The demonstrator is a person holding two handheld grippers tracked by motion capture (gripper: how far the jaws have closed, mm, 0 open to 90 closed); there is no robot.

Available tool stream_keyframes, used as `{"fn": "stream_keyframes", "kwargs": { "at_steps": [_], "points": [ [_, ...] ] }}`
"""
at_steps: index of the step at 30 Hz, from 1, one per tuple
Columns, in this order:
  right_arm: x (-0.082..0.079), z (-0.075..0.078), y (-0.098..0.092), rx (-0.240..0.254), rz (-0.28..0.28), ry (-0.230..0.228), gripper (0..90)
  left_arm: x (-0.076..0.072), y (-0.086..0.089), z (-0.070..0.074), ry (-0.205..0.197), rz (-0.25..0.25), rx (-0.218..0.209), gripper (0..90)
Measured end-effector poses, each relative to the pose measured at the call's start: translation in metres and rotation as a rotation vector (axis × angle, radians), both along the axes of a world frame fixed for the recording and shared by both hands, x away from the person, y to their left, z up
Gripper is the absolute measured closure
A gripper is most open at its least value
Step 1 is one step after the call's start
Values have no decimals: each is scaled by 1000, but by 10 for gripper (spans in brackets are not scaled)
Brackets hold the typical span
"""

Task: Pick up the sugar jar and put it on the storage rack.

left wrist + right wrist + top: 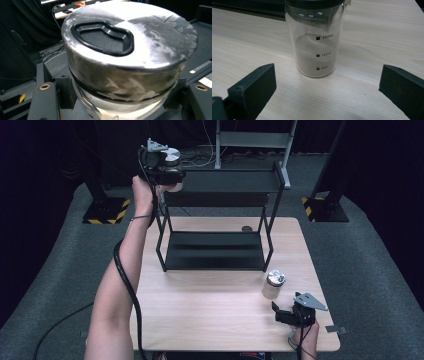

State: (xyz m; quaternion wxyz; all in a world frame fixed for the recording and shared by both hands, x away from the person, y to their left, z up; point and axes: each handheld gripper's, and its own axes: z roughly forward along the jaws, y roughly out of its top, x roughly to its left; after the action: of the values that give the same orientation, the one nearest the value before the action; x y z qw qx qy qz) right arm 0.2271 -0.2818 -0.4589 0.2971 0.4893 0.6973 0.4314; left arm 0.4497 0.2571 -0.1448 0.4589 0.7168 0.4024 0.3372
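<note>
At the shelf's top left corner: left gripper clamps a silver-lidded jar.
On the table, right: second jar of pale powder stands upright.
Just beside it: right gripper, jaws spread wide, empty.

left tool raised – clamped, right tool low – jaws apart

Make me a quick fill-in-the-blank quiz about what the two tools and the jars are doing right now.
1. The left tool holds a jar with a ____ lid up by the black shelf.
2. The other jar stands on the wooden ____.
3. The right tool faces that jar with its jaws ____.
4. The highest marking on that jar reads ____ ml.

Missing words: silver; table; open; 150
</note>
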Motion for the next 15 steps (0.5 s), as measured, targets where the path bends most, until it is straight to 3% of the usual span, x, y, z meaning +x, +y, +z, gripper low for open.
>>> {"fn": "stream_keyframes", "kwargs": {
  "at_steps": [15],
  "points": [
    [0, 0, 0, 0, 1, -1, 0, 14, -7, 2, 22, 21, 6, 307]
  ]
}}
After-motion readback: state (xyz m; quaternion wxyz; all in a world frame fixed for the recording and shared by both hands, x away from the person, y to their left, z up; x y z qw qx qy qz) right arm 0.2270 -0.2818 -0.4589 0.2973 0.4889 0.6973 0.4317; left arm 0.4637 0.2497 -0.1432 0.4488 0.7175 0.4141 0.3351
